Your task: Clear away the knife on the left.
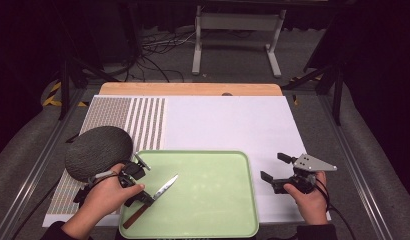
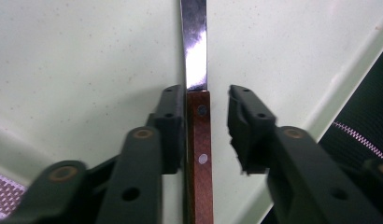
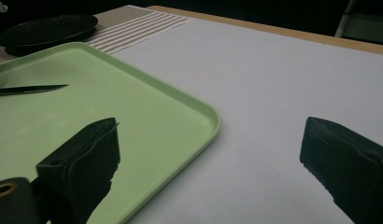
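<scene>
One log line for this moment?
left gripper: open, astride knife handle | knife: lying in green tray | right gripper: open, empty, above white mat

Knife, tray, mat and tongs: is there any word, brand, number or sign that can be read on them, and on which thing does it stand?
None: no readable text in any view.
The knife bears only two rivets on its wooden handle, no stamp on the blade.
The green tray is plain.
The striped mat carries only a woven pattern.
The grey plate on the right tongs has holes but no marking.
</scene>
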### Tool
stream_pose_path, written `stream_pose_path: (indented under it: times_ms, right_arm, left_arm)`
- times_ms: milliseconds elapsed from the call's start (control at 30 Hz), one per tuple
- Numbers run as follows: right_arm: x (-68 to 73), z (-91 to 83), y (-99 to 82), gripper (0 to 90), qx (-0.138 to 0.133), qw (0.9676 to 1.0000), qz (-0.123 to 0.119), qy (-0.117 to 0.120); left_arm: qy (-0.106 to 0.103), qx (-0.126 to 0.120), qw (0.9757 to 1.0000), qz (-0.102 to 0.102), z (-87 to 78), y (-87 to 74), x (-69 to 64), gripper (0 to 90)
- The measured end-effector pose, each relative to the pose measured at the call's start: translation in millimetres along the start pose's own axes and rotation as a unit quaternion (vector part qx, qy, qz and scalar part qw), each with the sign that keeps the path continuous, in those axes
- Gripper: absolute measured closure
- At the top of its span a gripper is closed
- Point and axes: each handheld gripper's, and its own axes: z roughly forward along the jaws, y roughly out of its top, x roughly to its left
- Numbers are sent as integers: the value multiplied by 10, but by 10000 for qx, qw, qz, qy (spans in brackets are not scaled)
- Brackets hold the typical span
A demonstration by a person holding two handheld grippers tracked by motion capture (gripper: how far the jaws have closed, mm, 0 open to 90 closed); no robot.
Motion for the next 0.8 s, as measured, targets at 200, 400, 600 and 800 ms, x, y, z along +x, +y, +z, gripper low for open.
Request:
stream_pose_path:
  times_ms: [200, 400, 600, 800]
  right_arm:
    - [0, 1, 0, 58, -1, 10000, -3, 1]
    - [0, 1, 0, 55, -17, 10000, -14, -10]
    - [2, 2, 0, 55, -22, 10000, -23, 2]
    - [-1, -4, 1, 54, -33, 10000, -27, -6]
  left_arm:
    - [37, -232, 9990, 384, -25, 17, -51, 253]
    - [195, -543, 9944, 884, -52, 24, -134, 180]
    - [373, -662, 9841, 1604, 4, 65, -223, 204]
    - [520, -790, 9723, 2139, 24, 77, -282, 475]
